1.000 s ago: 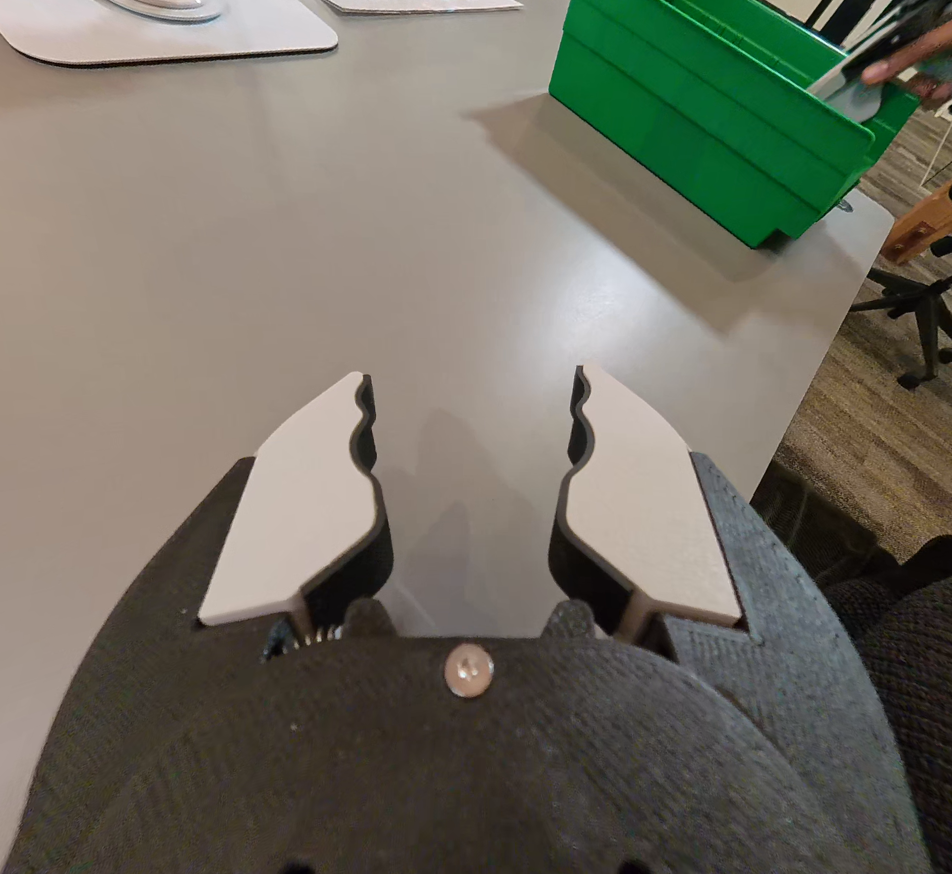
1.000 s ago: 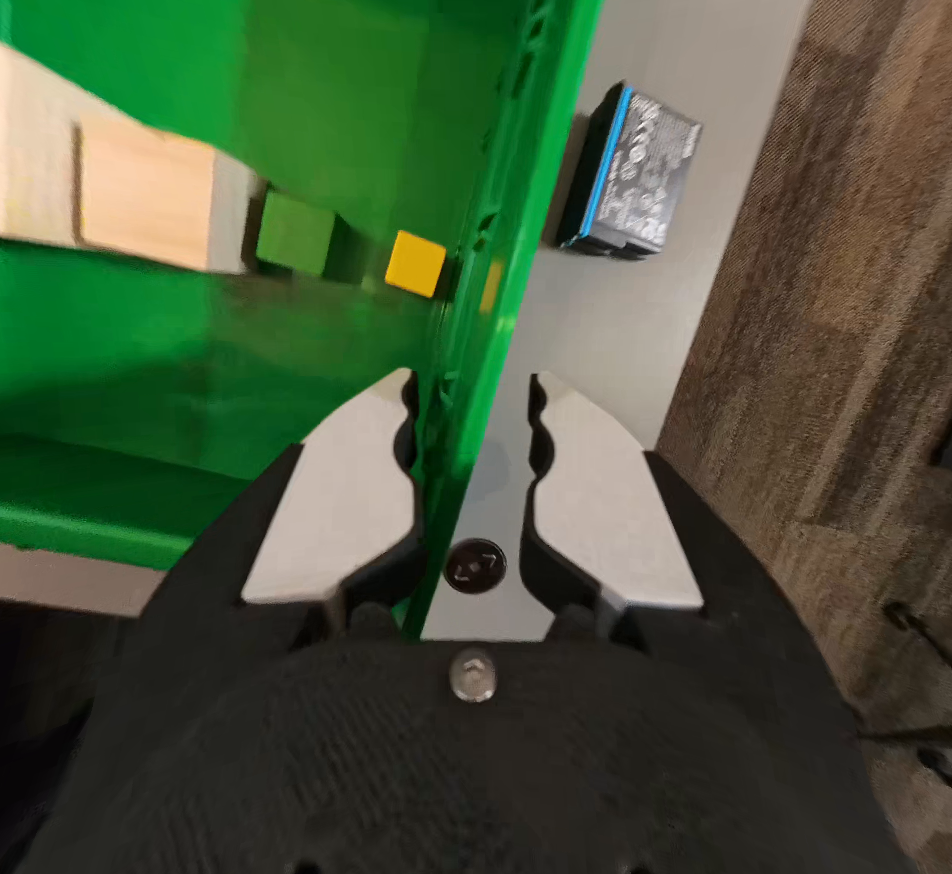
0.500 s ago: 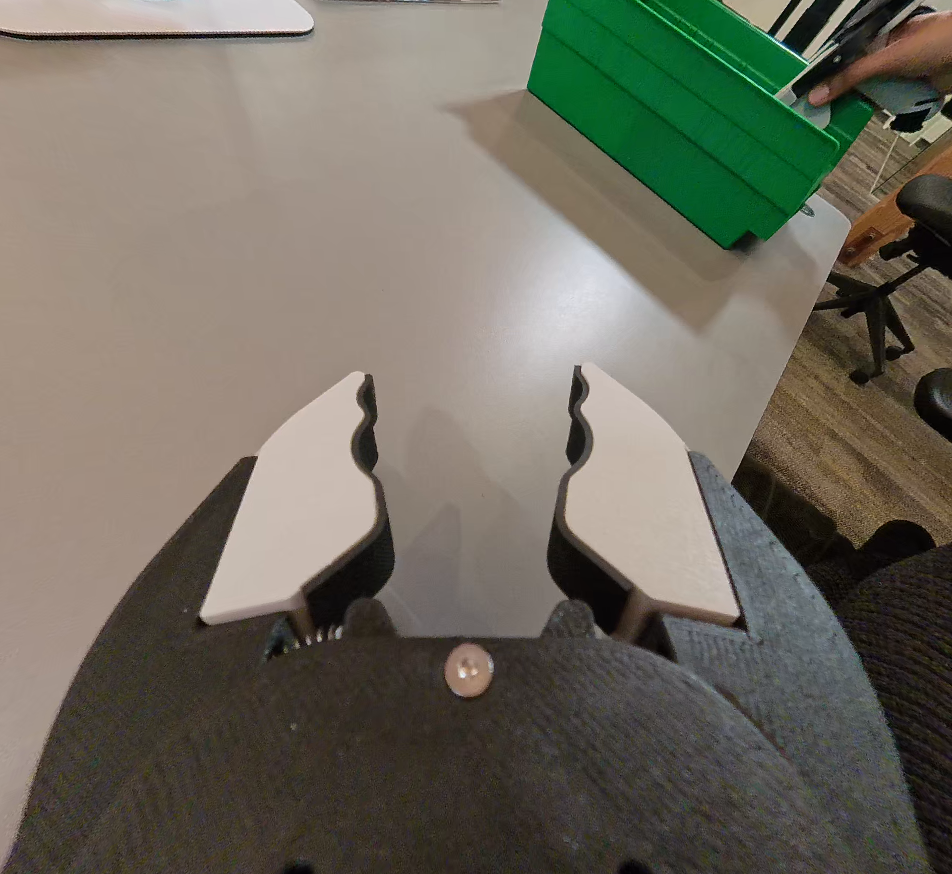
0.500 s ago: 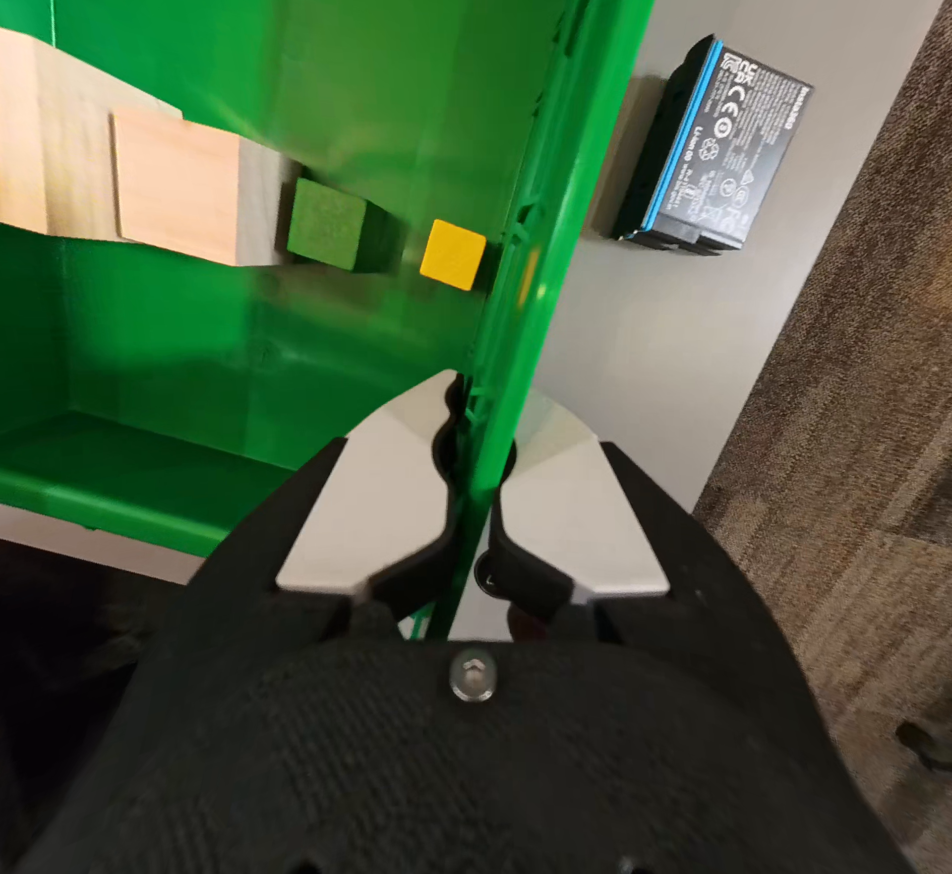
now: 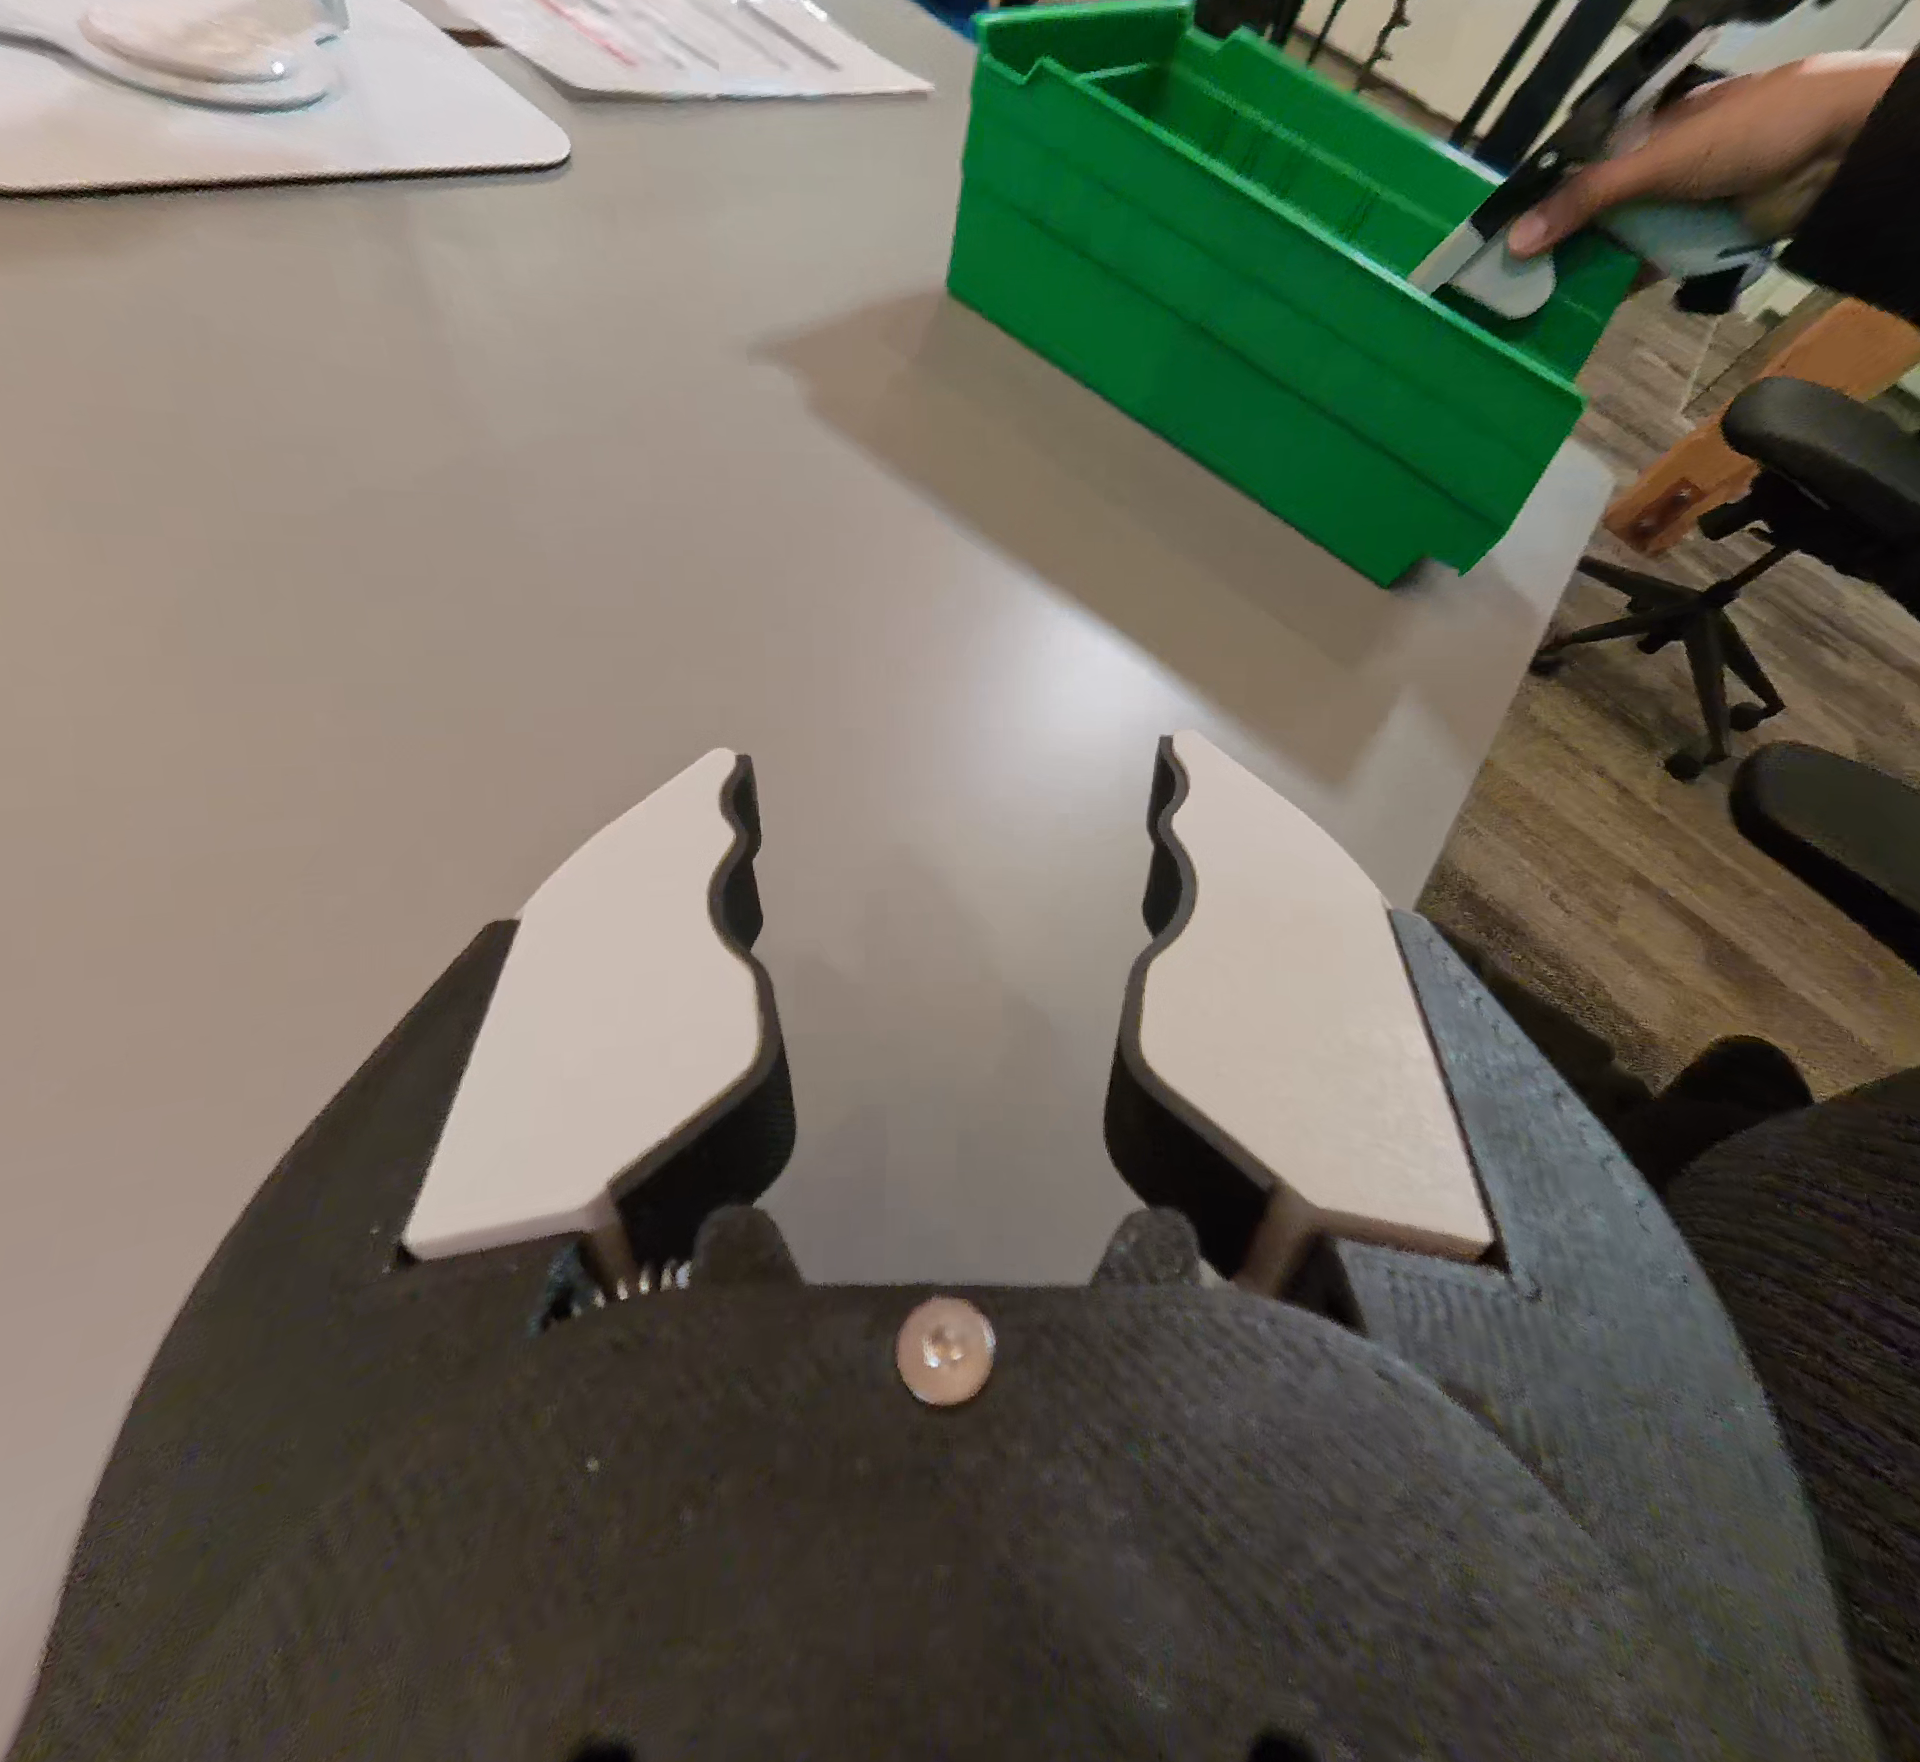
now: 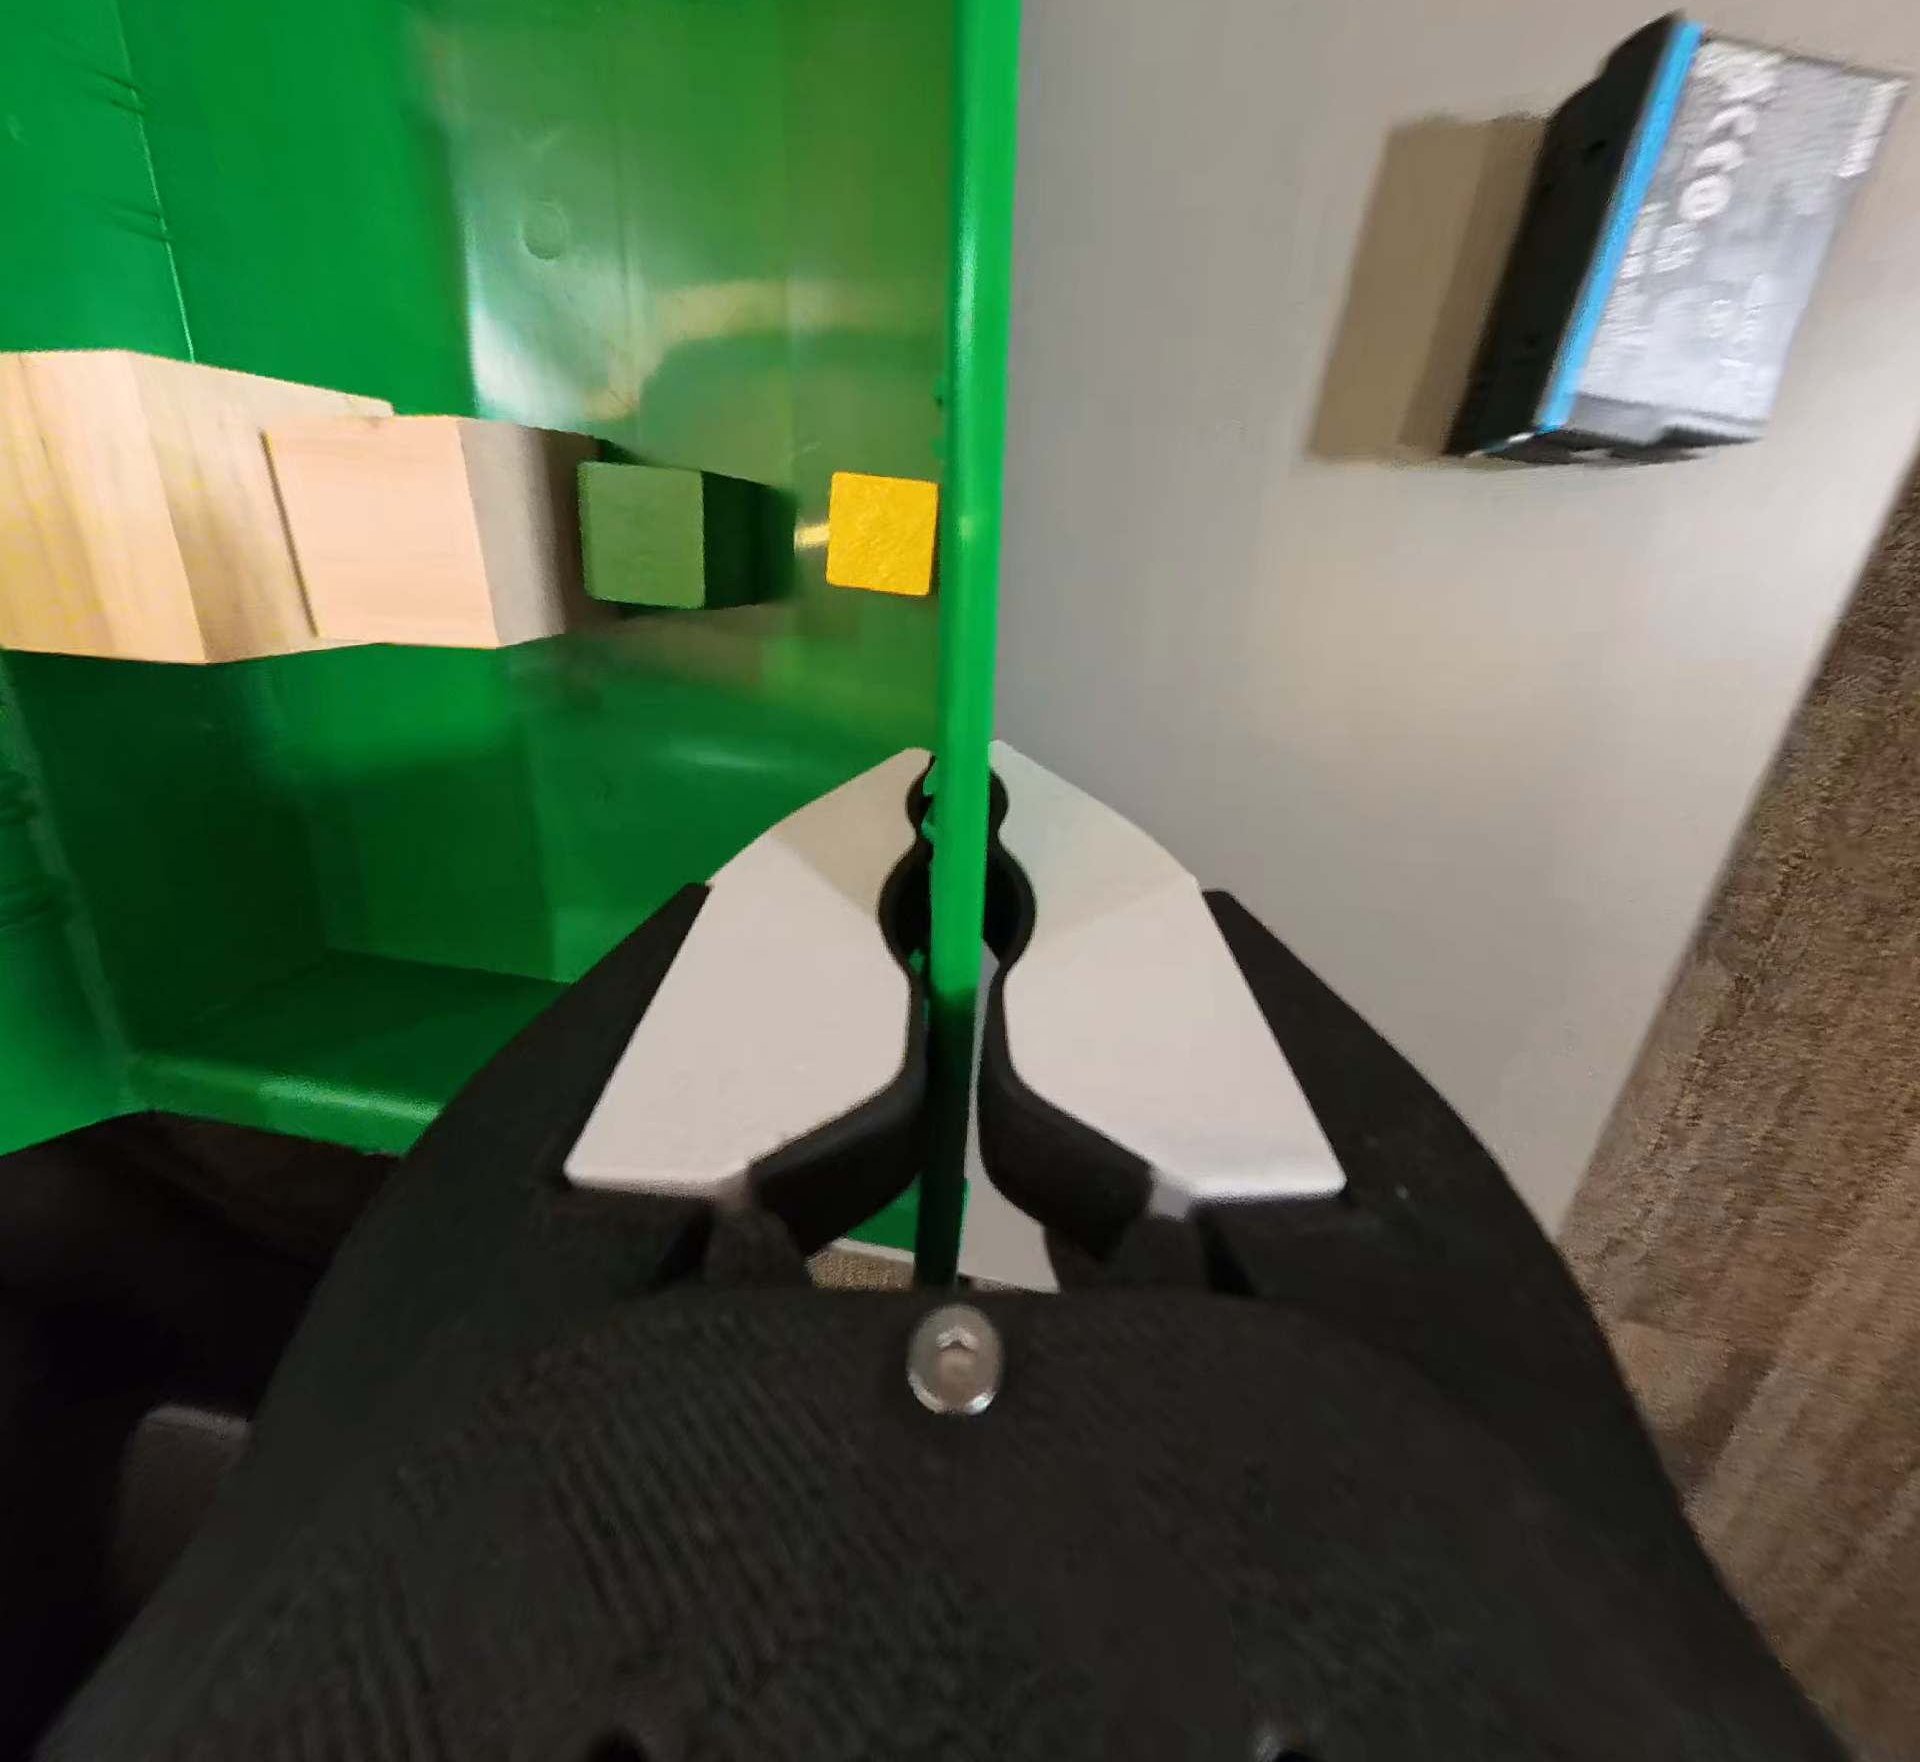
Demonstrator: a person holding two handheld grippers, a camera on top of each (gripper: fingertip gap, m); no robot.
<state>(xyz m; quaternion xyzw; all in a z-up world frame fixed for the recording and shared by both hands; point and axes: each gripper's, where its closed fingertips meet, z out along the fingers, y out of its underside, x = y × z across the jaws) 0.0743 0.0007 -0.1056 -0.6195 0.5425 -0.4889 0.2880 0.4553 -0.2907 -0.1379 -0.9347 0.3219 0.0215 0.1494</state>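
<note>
My right gripper (image 6: pixel 956 767) is shut on the side wall of a green plastic bin (image 6: pixel 971 362), one finger inside and one outside. Inside the bin lie pale wooden blocks (image 6: pixel 374 533), a small green cube (image 6: pixel 644 533) and a small yellow cube (image 6: pixel 881 533) against the gripped wall. In the left wrist view the bin (image 5: pixel 1226 330) stands at the table's far right corner, with the right gripper (image 5: pixel 1491 268) and a hand on its far wall. My left gripper (image 5: pixel 954 767) is open and empty, low over the bare grey table (image 5: pixel 520 517).
A black box with a blue stripe (image 6: pixel 1662 268) lies on the table just outside the bin. A white mat (image 5: pixel 260 123) with a clear stand and a sheet in plastic (image 5: pixel 665 29) lie at the far left. Office chairs (image 5: pixel 1808 507) stand past the table's right edge.
My right gripper closed onto the bin wall and now clamps it. The bin has shifted in the left wrist view, which has tilted and shows more of the far room.
</note>
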